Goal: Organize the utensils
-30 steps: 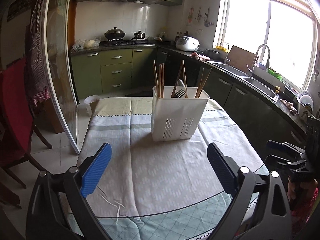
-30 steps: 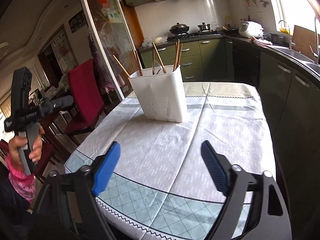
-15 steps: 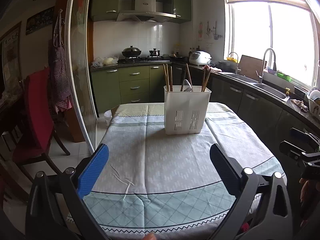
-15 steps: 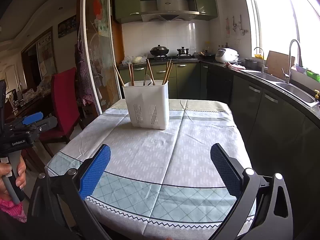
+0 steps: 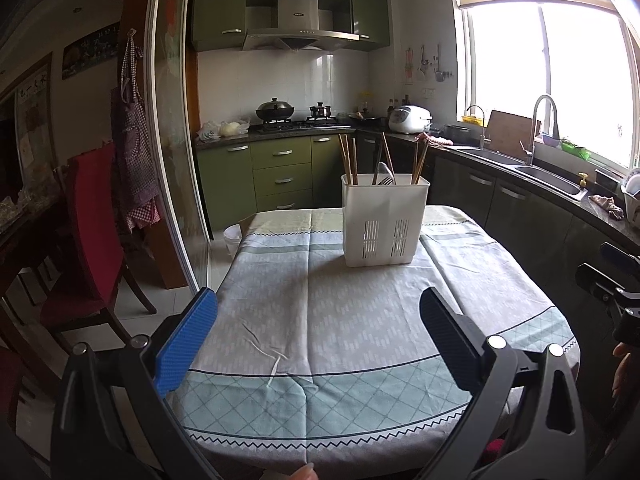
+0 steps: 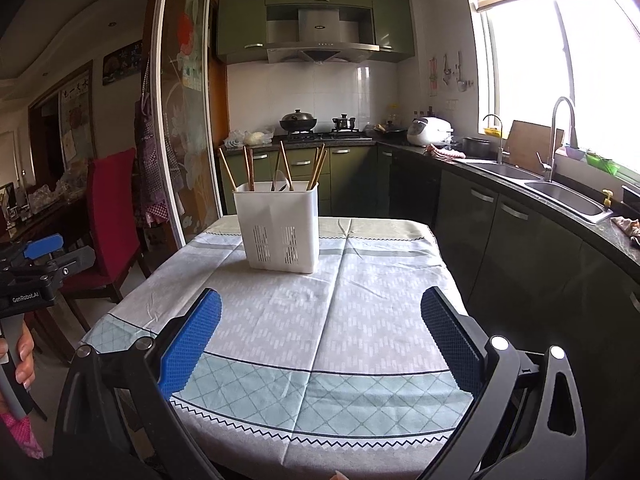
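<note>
Where the patterned tablecloth covers the counter, one white utensil holder stands upright toward the far end, well apart from both grippers. Contents of the holder: several wooden chopsticks leaning at different angles, plus a metal fork and what looks like a spoon just beside it (compartments inside cannot be told apart). The holder's near wall carries two slotted vent panels low down.

Left gripper: held low over the near edge of the counter, facing the holder; blue-padded fingers spread wide, nothing between them. It also shows at the left edge of the right wrist view, gripped by a hand.

Right gripper: likewise low at the near edge, facing the holder; fingers spread wide, nothing held. Part of it shows at the right edge of the left wrist view.

Surroundings, relative to the holder: a red chair to its left beyond the counter edge; green cabinets and a stove with pots behind it; a sink under the window to its right.
</note>
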`<state>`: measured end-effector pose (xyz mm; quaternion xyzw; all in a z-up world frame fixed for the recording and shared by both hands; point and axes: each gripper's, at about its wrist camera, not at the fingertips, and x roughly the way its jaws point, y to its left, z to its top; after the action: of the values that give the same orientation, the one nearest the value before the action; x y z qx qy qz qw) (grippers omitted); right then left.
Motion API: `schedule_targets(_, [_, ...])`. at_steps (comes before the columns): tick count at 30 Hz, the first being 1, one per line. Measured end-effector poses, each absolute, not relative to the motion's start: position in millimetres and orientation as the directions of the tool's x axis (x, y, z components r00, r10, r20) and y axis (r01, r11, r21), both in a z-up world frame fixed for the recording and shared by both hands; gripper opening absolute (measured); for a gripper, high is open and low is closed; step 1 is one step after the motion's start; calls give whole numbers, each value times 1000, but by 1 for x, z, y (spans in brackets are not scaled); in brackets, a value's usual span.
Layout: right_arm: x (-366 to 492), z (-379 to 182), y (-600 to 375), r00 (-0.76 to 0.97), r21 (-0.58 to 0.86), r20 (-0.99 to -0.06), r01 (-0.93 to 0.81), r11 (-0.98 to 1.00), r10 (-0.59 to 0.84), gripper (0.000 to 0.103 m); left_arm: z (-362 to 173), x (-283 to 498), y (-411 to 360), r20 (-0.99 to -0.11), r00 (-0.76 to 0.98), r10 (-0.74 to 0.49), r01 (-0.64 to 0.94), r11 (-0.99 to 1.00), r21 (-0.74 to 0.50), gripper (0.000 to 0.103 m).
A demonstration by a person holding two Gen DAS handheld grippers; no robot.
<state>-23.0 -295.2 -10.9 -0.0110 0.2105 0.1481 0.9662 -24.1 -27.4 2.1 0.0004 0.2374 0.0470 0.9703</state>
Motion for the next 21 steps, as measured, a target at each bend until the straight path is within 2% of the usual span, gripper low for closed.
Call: schedule_targets(21, [-20, -12, -293, 856, 34, -429, -302, 953, 287, 99, 4, -25, -27, -463, 882, 92, -91, 996, 24, 96])
